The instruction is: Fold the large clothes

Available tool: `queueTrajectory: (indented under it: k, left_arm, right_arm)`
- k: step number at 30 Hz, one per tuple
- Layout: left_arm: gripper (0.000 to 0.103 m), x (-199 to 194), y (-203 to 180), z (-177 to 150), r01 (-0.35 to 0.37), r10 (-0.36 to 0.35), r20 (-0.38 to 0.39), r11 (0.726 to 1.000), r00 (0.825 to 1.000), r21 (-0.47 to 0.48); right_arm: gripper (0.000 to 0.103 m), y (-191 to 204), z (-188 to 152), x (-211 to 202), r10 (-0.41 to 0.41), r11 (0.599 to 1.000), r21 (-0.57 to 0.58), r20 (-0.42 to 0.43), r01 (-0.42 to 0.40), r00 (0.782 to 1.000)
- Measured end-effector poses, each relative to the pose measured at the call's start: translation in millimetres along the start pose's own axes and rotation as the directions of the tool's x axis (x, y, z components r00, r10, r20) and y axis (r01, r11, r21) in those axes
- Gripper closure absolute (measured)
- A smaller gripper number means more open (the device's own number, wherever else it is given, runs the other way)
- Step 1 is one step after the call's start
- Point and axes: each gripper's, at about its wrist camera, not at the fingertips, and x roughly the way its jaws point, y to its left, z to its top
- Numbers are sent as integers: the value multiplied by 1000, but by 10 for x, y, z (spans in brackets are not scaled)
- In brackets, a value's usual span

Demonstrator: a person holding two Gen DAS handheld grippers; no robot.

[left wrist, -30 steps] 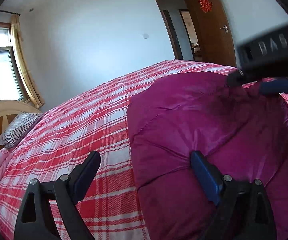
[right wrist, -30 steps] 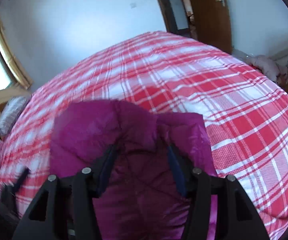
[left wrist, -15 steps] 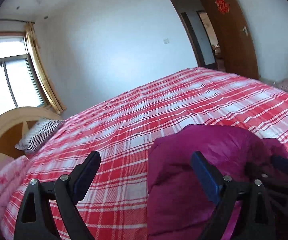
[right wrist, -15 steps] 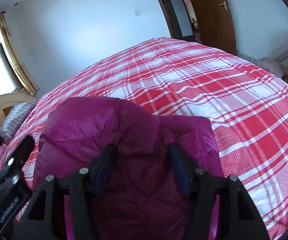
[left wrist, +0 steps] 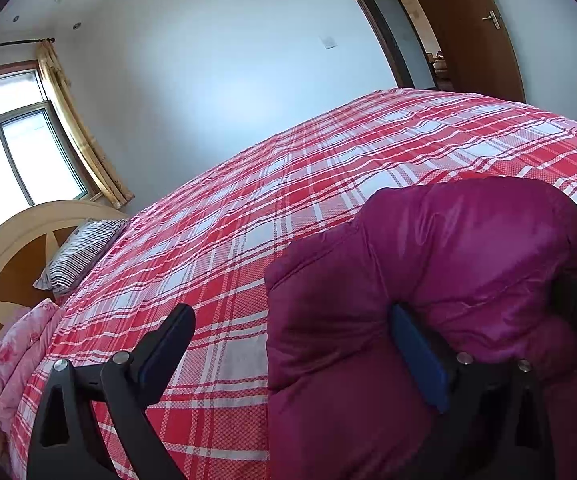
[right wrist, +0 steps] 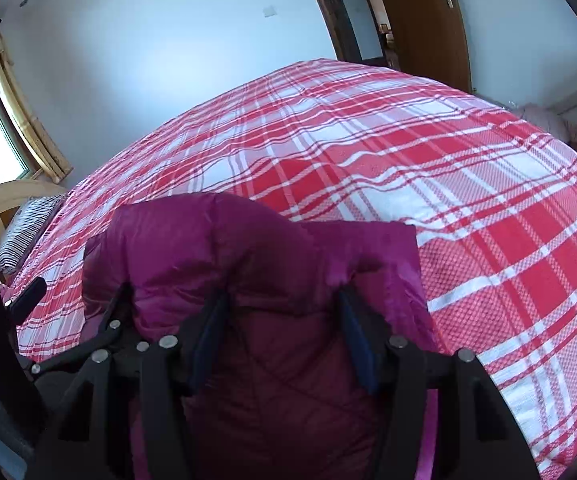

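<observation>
A puffy purple jacket lies bunched at the near edge of the red plaid bed. My left gripper stands wide and its jaws are opening. The jacket's left edge lies between them. Its right finger is tucked under a fold, and its left finger is over bare bedspread. My right gripper is shut on a thick roll of the jacket, and the padding bulges over both pads. The left gripper also shows beside the jacket's left side in the right wrist view.
A striped pillow leans on the wooden headboard at far left, with a pink floral quilt below it. A window with curtains is behind. An open brown door and a pale bundle are beyond the bed's far right.
My left gripper has drawn back and swung to the jacket's left edge, its jaws a little wider. The right gripper has sunk with the jacket fold and its jaws have narrowed.
</observation>
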Motion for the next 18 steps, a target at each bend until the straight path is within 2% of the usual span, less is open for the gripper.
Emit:
queueTrajectory:
  k: [9, 11, 13, 15, 17, 18]
  left_arm:
    - [4, 81, 9, 1, 49, -50, -41, 999, 998, -20]
    - [4, 104, 50, 53, 78, -80, -80, 997, 994, -28]
    - [4, 143, 182, 179, 125, -140, -172, 988, 975, -94]
    - [4, 137, 350, 287, 127, -170, -221, 972, 960, -195]
    - [4, 118, 475, 380, 136, -213, -251, 947, 944, -290]
    - [5, 129, 506, 411, 158, -257, -276, 929, 926, -335]
  right_arm:
    - [43, 50, -18, 61, -40, 999, -22, -21, 39, 999]
    - [43, 54, -28, 69, -46, 999, -25, -19, 46, 999]
    - [43, 57, -40, 71, -56, 998, -28, -13, 56, 998]
    - [43, 72, -45, 71, -66, 997, -37, -8, 66, 998]
    - [43, 82, -49, 69, -71, 997, -41, -5, 71, 997]
    - [43, 85, -51, 65, -71, 997, -41, -4, 71, 997]
